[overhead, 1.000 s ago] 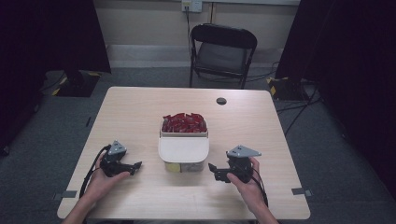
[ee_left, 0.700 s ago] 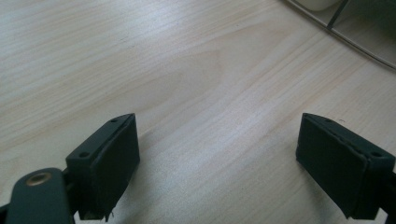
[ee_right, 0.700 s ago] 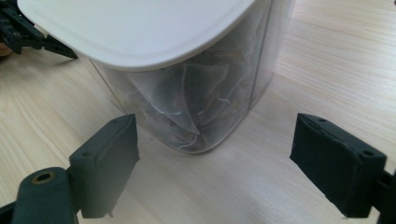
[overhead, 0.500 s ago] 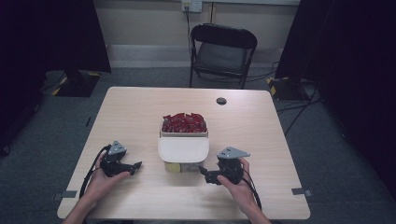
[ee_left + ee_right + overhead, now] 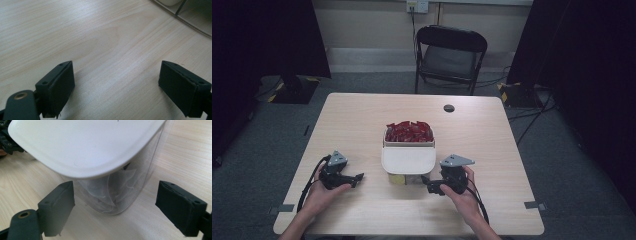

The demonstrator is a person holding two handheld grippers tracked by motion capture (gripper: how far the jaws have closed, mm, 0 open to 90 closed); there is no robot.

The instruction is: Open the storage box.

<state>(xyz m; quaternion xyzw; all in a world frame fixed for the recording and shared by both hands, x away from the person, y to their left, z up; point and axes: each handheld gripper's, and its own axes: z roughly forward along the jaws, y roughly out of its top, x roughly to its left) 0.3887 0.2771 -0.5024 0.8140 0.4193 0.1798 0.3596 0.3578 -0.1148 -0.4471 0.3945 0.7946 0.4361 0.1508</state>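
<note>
White-lidded clear plastic container (image 5: 408, 165) not yet gripped: my right gripper (image 5: 430, 186) spread beside it, left gripper (image 5: 357, 177) spread apart.

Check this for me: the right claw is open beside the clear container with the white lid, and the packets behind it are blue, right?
Not quite: the packets are red, as the high view shows. The right claw is open beside the clear container with the white lid.
</note>
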